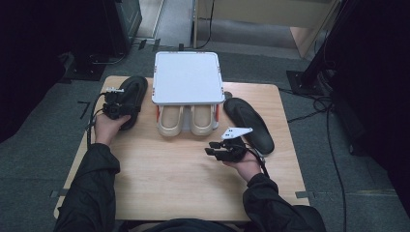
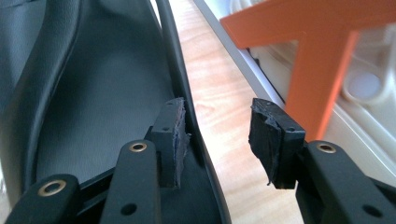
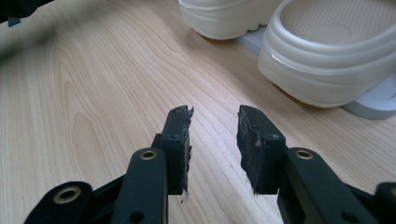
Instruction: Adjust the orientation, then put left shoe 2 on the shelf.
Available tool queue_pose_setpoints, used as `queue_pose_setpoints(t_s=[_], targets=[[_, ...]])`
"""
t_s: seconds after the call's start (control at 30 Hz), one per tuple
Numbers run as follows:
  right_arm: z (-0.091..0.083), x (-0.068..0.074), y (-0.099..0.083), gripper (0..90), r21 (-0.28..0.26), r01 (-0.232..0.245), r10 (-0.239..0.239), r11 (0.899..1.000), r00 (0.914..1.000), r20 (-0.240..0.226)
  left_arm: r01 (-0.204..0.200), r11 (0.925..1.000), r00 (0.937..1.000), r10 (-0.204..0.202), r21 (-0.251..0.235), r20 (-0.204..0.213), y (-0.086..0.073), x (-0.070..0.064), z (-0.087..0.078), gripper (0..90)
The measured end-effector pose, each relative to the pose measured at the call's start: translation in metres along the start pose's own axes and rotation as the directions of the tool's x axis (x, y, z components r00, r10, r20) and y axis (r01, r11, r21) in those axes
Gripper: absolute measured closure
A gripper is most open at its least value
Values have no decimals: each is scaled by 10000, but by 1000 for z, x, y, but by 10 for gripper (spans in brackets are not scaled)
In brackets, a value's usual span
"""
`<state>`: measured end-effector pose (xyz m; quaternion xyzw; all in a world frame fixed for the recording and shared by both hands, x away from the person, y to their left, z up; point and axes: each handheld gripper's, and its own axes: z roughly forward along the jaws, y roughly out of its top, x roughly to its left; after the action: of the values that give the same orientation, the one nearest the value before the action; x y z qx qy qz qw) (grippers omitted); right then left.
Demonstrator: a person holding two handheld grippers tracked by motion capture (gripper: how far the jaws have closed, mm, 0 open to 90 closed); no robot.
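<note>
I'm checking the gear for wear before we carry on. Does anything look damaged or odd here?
Yes. The pads on the right claw are torn and ragged at their edges, and so are the pads on the left claw. Both claws are open; the left one straddles the rim of the black insole.

Surroundings: stand, table, floor

A flat white square plastic platform [image 1: 187, 77] on orange struts [image 2: 317, 70] stands just right of the left gripper [image 1: 115, 93] and ahead of the right gripper [image 1: 209, 148]. A pale wooden table [image 1: 174, 179] lies beneath both. Black cables [image 1: 333, 145] trail over grey carpet [image 1: 29, 164] well beyond the right gripper's outer side.
</note>
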<state>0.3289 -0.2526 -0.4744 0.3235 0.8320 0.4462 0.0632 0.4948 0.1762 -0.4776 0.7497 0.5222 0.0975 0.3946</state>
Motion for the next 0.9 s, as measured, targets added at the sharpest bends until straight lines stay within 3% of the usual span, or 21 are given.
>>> queue_pose_setpoints(t_s=[0.27,0.37,0.43,0.6,0.9], targets=[[0,0,-1,649,65,-78,78,9999,10000,42,107,9995,9993,-118,-304,-354,-2,7,11,556],[0,0,-2,648,85,-103,103,9999,9999,77,124,9999,9993,-126,-50,-351,5,7,13,566],[-1,0,-4,648,63,-172,171,9998,9998,120,-35,10000,9984,32,-51,-564,6,5,17,578],[-4,0,-7,648,40,-229,228,9997,9995,222,5,9995,9963,-31,-304,-854,7,6,21,655],[-7,-1,-11,647,-5,-334,334,9994,9985,423,41,10000,9936,-43,-23,-1131,14,2,24,800]])
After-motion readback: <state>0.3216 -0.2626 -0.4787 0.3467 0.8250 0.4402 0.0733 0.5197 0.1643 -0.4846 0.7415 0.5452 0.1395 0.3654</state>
